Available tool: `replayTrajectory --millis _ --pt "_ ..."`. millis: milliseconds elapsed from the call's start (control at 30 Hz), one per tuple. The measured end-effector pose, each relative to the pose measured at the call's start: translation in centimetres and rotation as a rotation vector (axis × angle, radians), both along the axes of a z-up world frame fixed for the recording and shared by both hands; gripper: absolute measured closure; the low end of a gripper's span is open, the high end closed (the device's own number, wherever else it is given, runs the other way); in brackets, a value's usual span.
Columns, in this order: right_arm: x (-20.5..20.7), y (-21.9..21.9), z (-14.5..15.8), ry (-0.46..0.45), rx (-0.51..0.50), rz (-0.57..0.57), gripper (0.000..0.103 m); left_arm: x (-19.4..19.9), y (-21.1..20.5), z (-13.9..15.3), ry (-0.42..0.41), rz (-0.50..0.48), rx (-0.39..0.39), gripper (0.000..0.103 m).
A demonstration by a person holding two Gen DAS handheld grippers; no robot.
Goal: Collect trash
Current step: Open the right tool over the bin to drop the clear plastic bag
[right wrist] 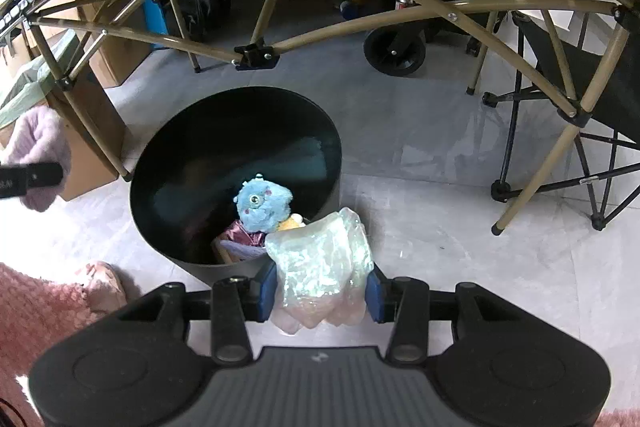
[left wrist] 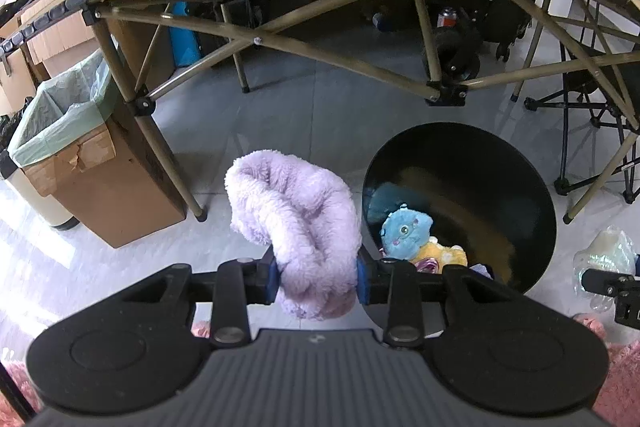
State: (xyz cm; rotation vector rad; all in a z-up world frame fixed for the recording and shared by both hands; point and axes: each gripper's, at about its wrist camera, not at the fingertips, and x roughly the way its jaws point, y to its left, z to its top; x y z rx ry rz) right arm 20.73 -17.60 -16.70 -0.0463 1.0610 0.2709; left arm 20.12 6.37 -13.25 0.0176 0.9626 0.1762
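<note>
Pinched between the blue pads of the left gripper (left wrist: 316,277), a lilac fluffy cloth (left wrist: 294,227) is bulging up and forward out of the jaws, which are pressing in on it from both sides. Just ahead and to the right of those fingers, the black round bin (left wrist: 516,163) is standing open on the pale tiled floor (left wrist: 304,123), with a blue plush toy (left wrist: 404,231) and a yellow plush (left wrist: 448,255) lying at its bottom. Further left of the left gripper, a cardboard box lined with a green bag (left wrist: 68,123) is sitting beside a leg of the folding table (left wrist: 248,35).

Likewise, the right gripper (right wrist: 320,291) is clamping a crumpled iridescent plastic wrapper (right wrist: 320,259) between its pads, and the wrapper is hanging at the near right rim of the bin, overlapping it in view. Down to the left of that gripper, a pink fuzzy rug (right wrist: 36,315) is covering the floor. A folding chair (right wrist: 580,67) is standing off to the right.
</note>
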Motion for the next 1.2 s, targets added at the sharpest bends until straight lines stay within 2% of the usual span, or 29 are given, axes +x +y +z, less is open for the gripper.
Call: replayTrajectory --millis 500,1200 --pt "3.8 4.6 0.3 0.052 0.043 0.040 0.060 0.7 2.4 -1.1 0.044 0.047 -0.017 0.068" --pt "8.0 10.7 -2.2 0.118 -0.024 0.048 0.060 0.4 6.6 -1.8 0.068 0.113 -0.081 0.068"
